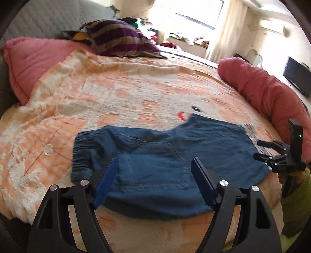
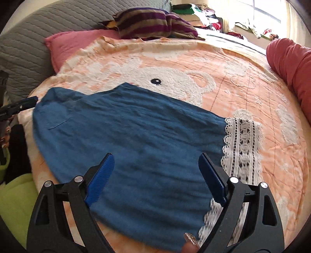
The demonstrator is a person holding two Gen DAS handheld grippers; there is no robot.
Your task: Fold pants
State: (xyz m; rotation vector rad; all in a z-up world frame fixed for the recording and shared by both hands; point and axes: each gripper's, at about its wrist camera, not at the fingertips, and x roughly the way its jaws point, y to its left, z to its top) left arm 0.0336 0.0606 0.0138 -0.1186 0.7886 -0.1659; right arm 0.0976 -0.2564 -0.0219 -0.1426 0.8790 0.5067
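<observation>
**Lying Flat: Blue Pants on the Bed**

Lying spread on the peach bedspread (image 2: 243, 64), the blue lace-hemmed pants (image 2: 136, 136) sit beneath both grippers. Above the pants, left gripper (image 1: 154, 165) and right gripper (image 2: 156, 161) hold jaws apart, gripping nothing.

Your left wrist camera looks forward and steeply down between its two blue-padded fingers (image 1: 106, 182) at the lower edge of the frame, close above the waistband end of the blue pants (image 1: 167, 165) on the orange blanket (image 1: 97, 93). The right gripper (image 1: 262, 150) shows at its right edge. Your right wrist camera faces much the same way, equally near, over the lace-trimmed end of the pants (image 2: 136, 140); the left gripper (image 2: 21, 106) pokes in at its left edge. Both views share the pants, the blanket, the striped pillow (image 1: 118, 38) (image 2: 153, 23) at the top and the bright window (image 1: 196, 11) at upper right.
</observation>
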